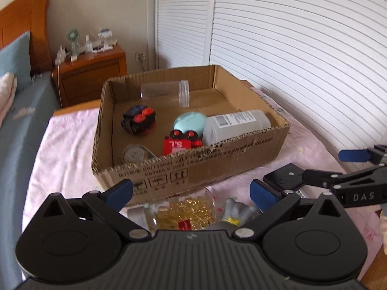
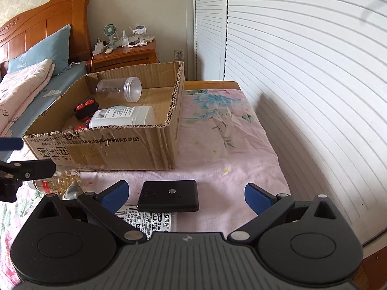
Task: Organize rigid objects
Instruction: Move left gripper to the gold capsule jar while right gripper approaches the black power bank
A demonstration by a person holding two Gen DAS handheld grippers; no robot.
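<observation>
While both sets of tongs stand spread wide with nothing between their blue pads, the open brown cardboard box (image 1: 193, 166) sits on the pink floral cloth (image 2: 217, 145) covering the surface. Inside the box lie a clear plastic jar with a screw lid (image 1: 167, 91) on its side, a white plastic bottle with a printed label (image 1: 234, 125) also on its side, a mint-green rounded case (image 1: 188, 122), a black toy car with red wheels (image 1: 139, 119) and a red toy truck (image 1: 180, 142).

Just ahead of the left tongs (image 1: 191, 193), outside the box's near wall, rests a clear jar of yellow capsules (image 1: 186, 212) beside a small grey figure (image 1: 233, 211). Before the right tongs (image 2: 186, 193) a flat black rectangular device (image 2: 169, 195) lies on a white printed packet (image 2: 154, 220), near the box but not touching it.
</observation>
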